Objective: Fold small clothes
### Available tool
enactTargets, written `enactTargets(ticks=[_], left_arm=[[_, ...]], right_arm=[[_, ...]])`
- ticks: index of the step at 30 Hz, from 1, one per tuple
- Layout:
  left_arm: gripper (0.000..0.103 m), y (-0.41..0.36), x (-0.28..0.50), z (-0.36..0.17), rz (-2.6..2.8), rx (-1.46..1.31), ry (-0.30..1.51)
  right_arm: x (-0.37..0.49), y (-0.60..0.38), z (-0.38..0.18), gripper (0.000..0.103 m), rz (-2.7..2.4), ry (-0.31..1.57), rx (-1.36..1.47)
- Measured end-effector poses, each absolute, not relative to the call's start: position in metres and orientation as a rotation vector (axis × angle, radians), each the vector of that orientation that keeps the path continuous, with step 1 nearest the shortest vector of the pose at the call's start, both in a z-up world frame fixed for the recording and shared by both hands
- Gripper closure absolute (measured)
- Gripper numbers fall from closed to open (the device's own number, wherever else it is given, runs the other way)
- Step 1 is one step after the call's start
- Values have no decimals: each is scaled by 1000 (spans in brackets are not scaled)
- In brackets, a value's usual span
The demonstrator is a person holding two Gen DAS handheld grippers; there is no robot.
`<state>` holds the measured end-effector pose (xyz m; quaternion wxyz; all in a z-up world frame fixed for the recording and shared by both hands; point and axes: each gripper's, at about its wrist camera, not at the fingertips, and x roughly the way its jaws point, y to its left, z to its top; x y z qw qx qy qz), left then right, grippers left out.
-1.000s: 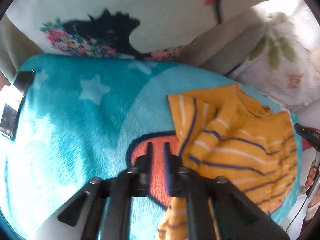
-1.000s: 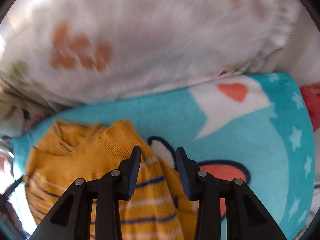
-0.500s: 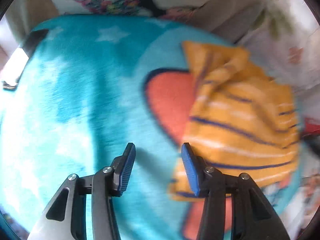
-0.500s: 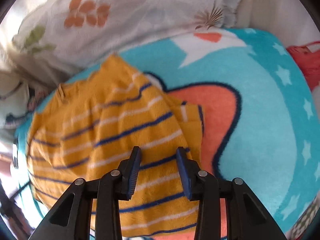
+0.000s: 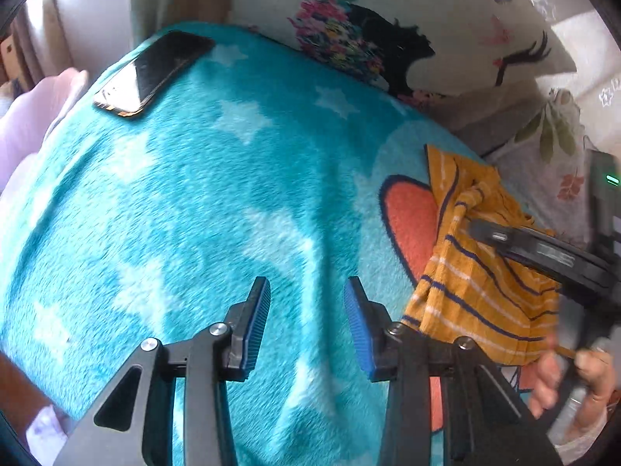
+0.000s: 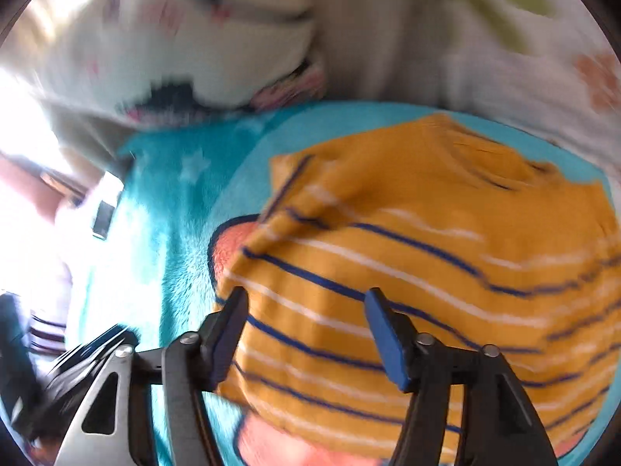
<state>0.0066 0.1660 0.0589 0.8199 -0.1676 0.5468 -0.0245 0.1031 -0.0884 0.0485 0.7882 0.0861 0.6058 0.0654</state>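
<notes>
1. Left gripper (image 5: 306, 291): black frame, blue ribbed pads, jaws apart and closing, nothing between them, only bare blanket below.
2. Right gripper (image 6: 306, 303): same build, jaws spread wide and opening, poised over the sweater; the fabric shows in the gap, pads not pressing on it.
3. Sweater (image 6: 427, 256): small mustard-yellow knit with thin navy and white stripes, folded into a rough lumpy block, plain yellow ribbed part at the far edge. From the left wrist view it (image 5: 477, 279) lies off to the right of the left gripper, with the right gripper's black finger crossing over it.
4. Blanket (image 5: 194, 213): fluffy turquoise fleece, pale star shapes, an orange patch with dark outline partly under the sweater.
5. Phone (image 5: 153, 72): flat, black, glossy slab on the blanket's far left corner, well apart from the sweater.
6. Pillows (image 5: 388, 19): white, soft, printed with flowers, a black figure and butterflies, along the blanket's far edge.
7. Hand (image 5: 570, 372): at lower right edge, blurred, on the right gripper's handle.
</notes>
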Motion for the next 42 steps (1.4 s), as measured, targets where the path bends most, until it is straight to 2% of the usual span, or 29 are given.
enactTargets(ticks=[5, 6, 8, 9, 10, 11, 12, 14, 17, 21, 27, 32, 36, 37, 40, 42], left_arm=[[64, 187, -11, 61, -15, -411, 1150], [64, 191, -12, 60, -10, -421, 1150], [64, 195, -15, 58, -1, -441, 1148], [64, 197, -17, 57, 10, -449, 1149], [64, 200, -18, 56, 16, -453, 1151], [64, 201, -19, 55, 18, -458, 1154], [64, 202, -22, 56, 16, -462, 1156], [64, 197, -23, 59, 7, -461, 1159], [64, 176, -19, 68, -11, -429, 1148], [64, 134, -14, 84, -41, -363, 1135], [63, 54, -14, 100, -101, -273, 1131], [63, -16, -17, 96, -171, -225, 1161], [63, -64, -21, 98, -212, -164, 1156], [63, -73, -21, 98, -216, -150, 1156], [63, -95, -23, 102, -216, -130, 1160], [60, -104, -24, 104, -210, -116, 1151]], right_arm=[[117, -31, 14, 15, -51, 1328, -113], [115, -21, 9, 15, -81, 1311, -188], [111, -22, 11, 17, -89, 1275, -162], [109, -25, 14, 21, -92, 1269, -138], [108, -30, 16, 38, -110, 1261, -140], [107, -35, 19, 49, -103, 1256, -123], [105, -48, 25, 53, -69, 1258, -60], [106, -64, 34, 78, -27, 1261, 24], [105, -101, 54, 81, 57, 1248, 222], [91, -159, 85, 82, 109, 1157, 396], [34, -301, 110, 82, 31, 1052, 575], [-6, -401, 66, 82, -46, 1097, 720], [-27, -434, 30, 81, 1, 1097, 851], [-28, -437, 29, 80, 20, 1093, 859], [-36, -457, 44, 66, -30, 1069, 818], [-44, -474, 62, 65, -71, 1033, 796]])
